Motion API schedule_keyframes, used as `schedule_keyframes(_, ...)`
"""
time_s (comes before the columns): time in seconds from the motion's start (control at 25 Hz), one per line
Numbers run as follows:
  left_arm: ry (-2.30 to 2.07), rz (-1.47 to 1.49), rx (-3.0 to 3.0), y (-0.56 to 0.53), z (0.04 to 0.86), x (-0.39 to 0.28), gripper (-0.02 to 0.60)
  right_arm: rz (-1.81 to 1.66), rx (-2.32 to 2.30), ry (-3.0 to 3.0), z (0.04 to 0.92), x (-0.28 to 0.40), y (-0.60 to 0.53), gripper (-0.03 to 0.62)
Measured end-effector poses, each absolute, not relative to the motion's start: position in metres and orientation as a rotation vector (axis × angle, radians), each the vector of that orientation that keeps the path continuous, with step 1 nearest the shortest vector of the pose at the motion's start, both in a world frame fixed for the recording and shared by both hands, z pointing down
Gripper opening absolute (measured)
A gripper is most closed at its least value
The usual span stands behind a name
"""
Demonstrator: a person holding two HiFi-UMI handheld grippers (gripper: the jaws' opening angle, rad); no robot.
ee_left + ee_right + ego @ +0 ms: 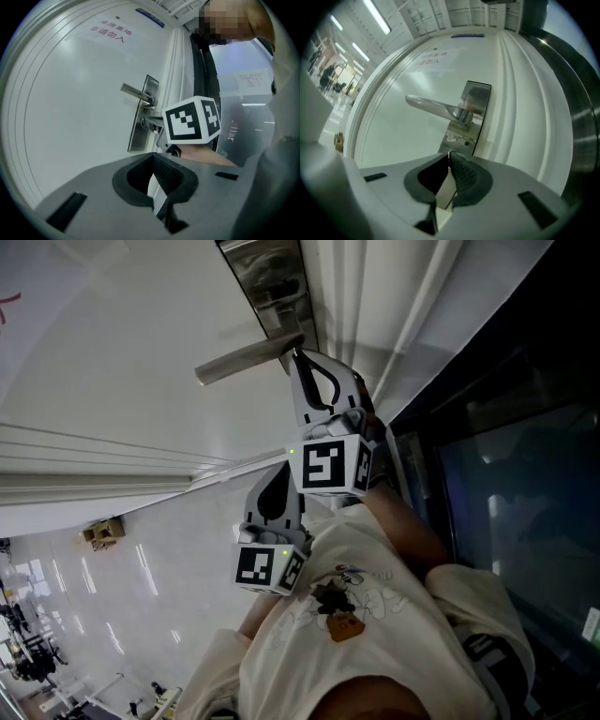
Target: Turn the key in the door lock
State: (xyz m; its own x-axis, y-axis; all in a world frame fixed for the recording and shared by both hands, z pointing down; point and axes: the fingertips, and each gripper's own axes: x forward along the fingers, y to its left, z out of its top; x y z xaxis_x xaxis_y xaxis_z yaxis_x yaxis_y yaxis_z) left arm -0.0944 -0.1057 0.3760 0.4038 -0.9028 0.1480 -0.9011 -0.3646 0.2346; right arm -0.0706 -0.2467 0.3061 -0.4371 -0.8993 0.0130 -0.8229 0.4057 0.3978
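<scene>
Left gripper (153,155) hangs nearest, jaws together and empty. Farther, the right gripper (449,153) has its jaws pressed together at the lock plate (479,96), just under the handle (431,106), at the right side of the door (398,136). I cannot make out the key.

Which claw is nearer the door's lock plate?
Right. The right claw is at the lock plate below the lever; the left claw sits behind it, off the door.

A red-lettered notice (111,33) on the white door (70,108) ends "非请勿入"; other print is illegible.
</scene>
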Motion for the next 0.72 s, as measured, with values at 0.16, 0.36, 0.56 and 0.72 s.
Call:
schedule_keyframes(0.16, -1.576, 0.002, 2.383, -0.108, 0.378, -0.093, 0.006, -0.31, 1.58, -2.596, 0.305, -0.068, -0.248, 0.023)
schedule_keyframes(0.36, -1.57, 0.005, 2.384, -0.114, 0.379, -0.091, 0.006, -0.172, 1.611, -2.679, 0.304, -0.067, -0.249, 0.023)
schedule_keyframes(0.56, -1.556, 0.011, 2.387, -0.119, 0.38, -0.088, 0.006, -0.042, 1.62, -2.752, 0.303, -0.066, -0.25, 0.026)
schedule_keyframes(0.72, -1.545, 0.009, 2.394, -0.122, 0.381, -0.085, 0.006, 0.101, 1.612, -2.826, 0.306, -0.064, -0.251, 0.028)
